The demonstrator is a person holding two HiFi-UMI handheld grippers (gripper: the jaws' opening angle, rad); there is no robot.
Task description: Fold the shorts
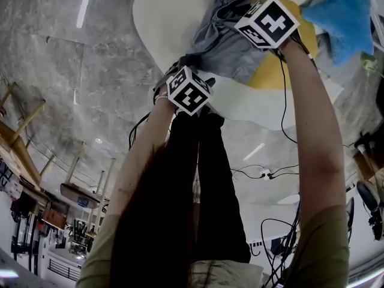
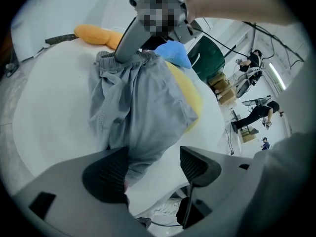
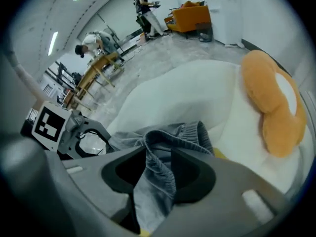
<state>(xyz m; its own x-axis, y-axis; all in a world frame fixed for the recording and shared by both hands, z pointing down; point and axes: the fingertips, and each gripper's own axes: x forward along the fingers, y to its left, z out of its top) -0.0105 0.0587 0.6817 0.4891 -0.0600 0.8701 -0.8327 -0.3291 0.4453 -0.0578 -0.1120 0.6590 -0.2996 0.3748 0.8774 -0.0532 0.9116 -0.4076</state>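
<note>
The grey shorts lie bunched on a round white table, partly over a yellow cushion. My right gripper is shut on the elastic waistband, and a fold of it fills the gap between the pads. In the left gripper view the right gripper holds that end up, so the shorts drape down toward me. My left gripper stands wide open at the near hem. Cloth lies against its left pad, and the other pad is clear of it.
An orange plush toy lies at the table's far side, and a blue cloth rests beside the cushion. Cables trail on the marble floor below the near table edge. People and wooden furniture are in the background.
</note>
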